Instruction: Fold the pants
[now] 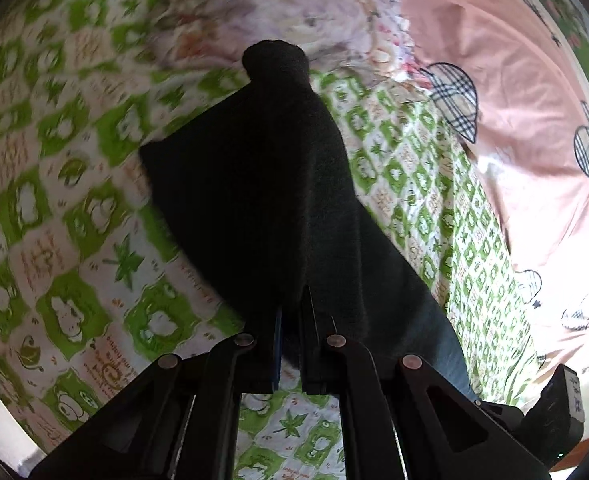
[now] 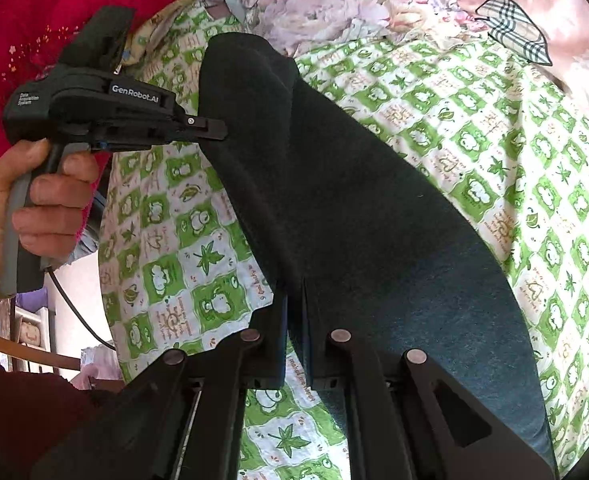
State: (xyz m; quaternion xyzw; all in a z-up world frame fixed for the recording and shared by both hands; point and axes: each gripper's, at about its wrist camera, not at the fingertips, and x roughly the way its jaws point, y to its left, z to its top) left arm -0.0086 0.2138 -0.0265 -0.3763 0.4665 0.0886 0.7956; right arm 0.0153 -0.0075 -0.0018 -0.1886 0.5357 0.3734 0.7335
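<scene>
Jaws of both grippers are clamped on dark pants (image 2: 334, 200), held above a green-patterned bedsheet (image 2: 474, 140).

On the side of the left gripper (image 2: 198, 122), seen from the right wrist view, we read "GenRobot.AI" in white letters. On the rear left block of its black body (image 2: 30, 112) we make out small white print that looks like "Data Acquisition System". The green-and-white bedsheet (image 2: 474, 184) carries small brown printed words in its pale squares, but we cannot read them; they are too small and blurred.
</scene>
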